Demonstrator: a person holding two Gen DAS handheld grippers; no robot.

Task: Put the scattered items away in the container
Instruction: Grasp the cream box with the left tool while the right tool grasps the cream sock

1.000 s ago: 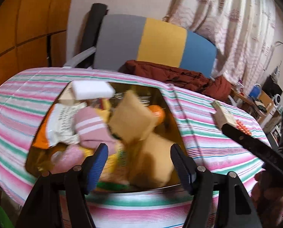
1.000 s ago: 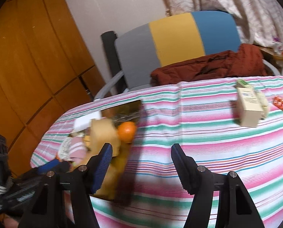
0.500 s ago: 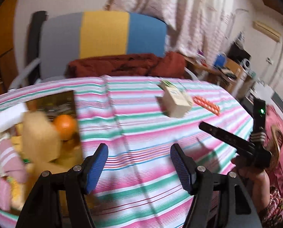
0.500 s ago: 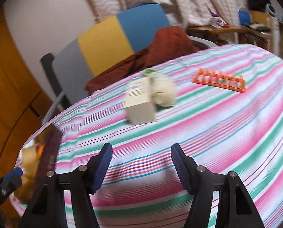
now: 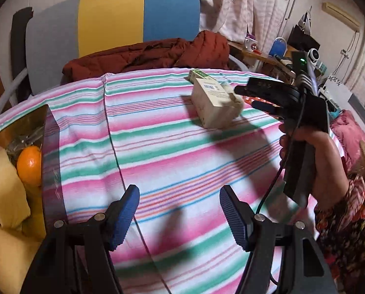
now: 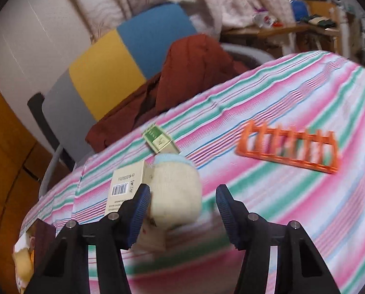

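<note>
A cream sock with a pale blue cuff lies against a beige box on the striped tablecloth. My right gripper hangs just over them. Its jaws are closing, the sock is between them, and the right pad stands clear of it. A small green box and an orange plastic rack lie farther off. In the left wrist view my left gripper is open over bare cloth, holding nothing. The container at the left edge holds an orange and a yellow pouch. The right gripper reaches the beige box.
A chair with a grey, yellow and blue back stands behind the table, a rust-red jacket draped on it. A hand in a floral sleeve holds the right gripper. A cluttered side table stands at the back right.
Both views have swung from the container to the right side of the table. My right gripper has come down close over the sock and box, its jaws a little narrower. The left jaws are unchanged.
</note>
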